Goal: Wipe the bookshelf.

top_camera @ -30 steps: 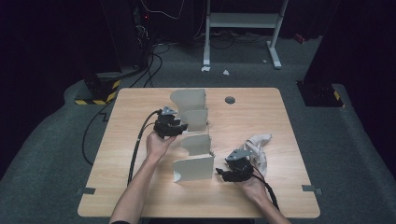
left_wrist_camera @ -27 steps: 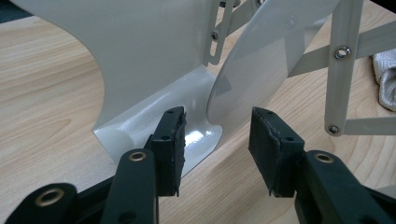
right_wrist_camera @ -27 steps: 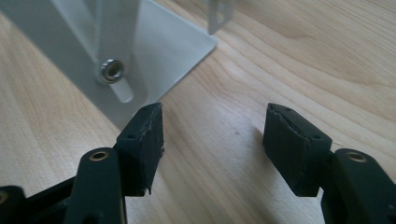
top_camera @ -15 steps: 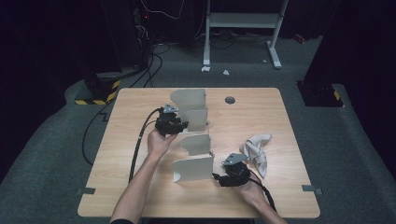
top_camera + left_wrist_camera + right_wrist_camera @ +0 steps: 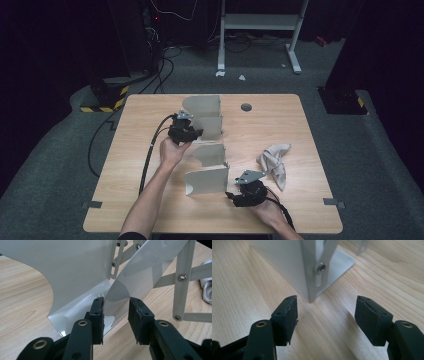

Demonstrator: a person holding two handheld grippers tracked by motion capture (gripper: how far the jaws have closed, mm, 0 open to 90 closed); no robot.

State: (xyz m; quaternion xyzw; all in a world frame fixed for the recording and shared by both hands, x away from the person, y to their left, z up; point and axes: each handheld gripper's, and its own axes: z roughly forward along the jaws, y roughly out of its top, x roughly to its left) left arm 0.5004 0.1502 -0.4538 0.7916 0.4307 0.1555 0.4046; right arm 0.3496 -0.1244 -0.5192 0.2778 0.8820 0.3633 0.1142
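High view: an expanding file rack (image 5: 205, 145) of pale metal dividers runs lengthwise away from the person at mid-table. The left gripper (image 5: 192, 134) reaches its second-farthest divider from the left; the right gripper (image 5: 233, 196) sits beside the nearest panel's right end.

Left gripper view: its jaws, just closing, straddle a curved divider edge (image 5: 117, 300), the right pad apart.

Right gripper view: jaws spread wide, the rack's corner (image 5: 308, 290) just ahead.

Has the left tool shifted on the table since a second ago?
No. The left tool keeps its place relative to the table's round hole; its jaws have just been closing, with a rack plate between them.
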